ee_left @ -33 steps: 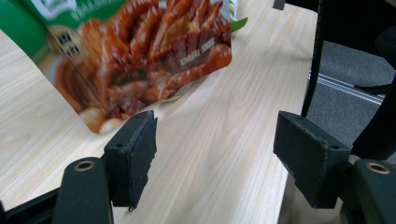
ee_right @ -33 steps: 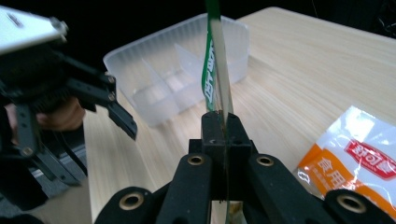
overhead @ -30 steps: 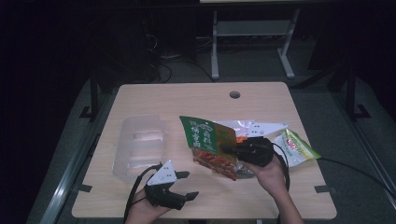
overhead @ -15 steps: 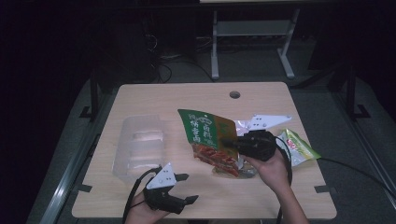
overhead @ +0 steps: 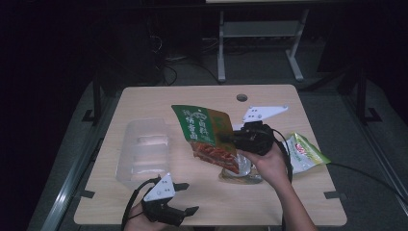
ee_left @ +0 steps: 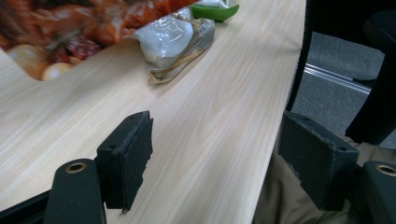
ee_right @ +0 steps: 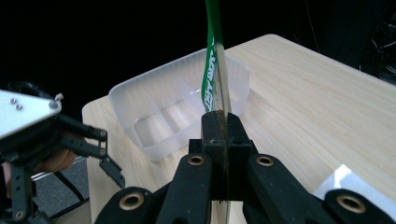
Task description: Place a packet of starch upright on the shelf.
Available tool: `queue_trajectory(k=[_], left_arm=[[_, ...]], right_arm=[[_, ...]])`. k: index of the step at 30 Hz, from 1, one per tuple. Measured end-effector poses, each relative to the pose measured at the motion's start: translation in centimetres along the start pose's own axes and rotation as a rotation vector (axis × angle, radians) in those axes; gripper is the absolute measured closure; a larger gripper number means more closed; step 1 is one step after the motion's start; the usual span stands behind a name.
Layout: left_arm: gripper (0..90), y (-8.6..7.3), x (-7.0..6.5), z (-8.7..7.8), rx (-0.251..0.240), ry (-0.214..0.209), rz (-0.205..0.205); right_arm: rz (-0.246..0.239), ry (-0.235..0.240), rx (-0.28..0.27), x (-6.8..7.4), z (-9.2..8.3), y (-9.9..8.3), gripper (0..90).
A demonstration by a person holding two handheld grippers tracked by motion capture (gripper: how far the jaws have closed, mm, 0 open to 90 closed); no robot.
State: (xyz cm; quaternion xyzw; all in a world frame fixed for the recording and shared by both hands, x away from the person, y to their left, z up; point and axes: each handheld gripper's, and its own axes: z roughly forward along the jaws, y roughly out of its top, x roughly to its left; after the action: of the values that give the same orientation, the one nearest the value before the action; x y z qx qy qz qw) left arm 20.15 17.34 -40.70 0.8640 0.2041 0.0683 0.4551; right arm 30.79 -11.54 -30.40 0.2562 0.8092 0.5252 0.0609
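**Snack bag lifted clear of the table**

The flat green and orange foil snack bag has been raised since a second ago and hangs above the wooden table, so carrying toward the clear plastic tray appears possible. Its long axis runs diagonally, green top up-left. It is clamped by the right gripper. The left gripper rests open.

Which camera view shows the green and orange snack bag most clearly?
The high view: the green and orange snack bag shows its whole printed face, clamped by the right gripper. The right gripper view shows the bag edge-on, as a thin strip between shut jaws. The left gripper view catches its blurred orange lower part.
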Motion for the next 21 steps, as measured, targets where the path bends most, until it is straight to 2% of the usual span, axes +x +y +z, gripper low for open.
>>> queue_trajectory(k=[5, 11, 14, 16, 18, 21], left_arm=[[25.7, -0.3, -0.2, 0.0, 0.006, -0.002, 0.012], [25.7, -0.5, 0.0, 0.3, 0.003, -0.004, 0.0], [25.7, -0.5, 0.0, 0.3, 0.008, -0.001, 0.0], [25.7, -0.6, 0.2, 0.3, 0.02, 0.007, 0.017], [25.7, -0.7, 0.2, 0.4, 0.019, 0.002, 0.002], [25.7, -0.8, 0.3, 0.4, 0.018, 0.004, 0.006]], right_arm=[[-0.018, 0.01, -0.006, 0.4, 1.0, 1.5, 89.7], [-0.022, 0.034, -0.009, 0.5, 2.4, 2.9, 89.7], [-0.033, 0.046, -0.008, 0.4, 3.8, 3.9, 89.7], [-0.037, 0.051, -0.007, 0.3, 4.4, 4.3, 89.8], [-0.037, 0.058, -0.011, 0.3, 5.0, 4.7, 89.8], [-0.027, 0.071, -0.015, 0.1, 6.0, 5.3, 89.7]])
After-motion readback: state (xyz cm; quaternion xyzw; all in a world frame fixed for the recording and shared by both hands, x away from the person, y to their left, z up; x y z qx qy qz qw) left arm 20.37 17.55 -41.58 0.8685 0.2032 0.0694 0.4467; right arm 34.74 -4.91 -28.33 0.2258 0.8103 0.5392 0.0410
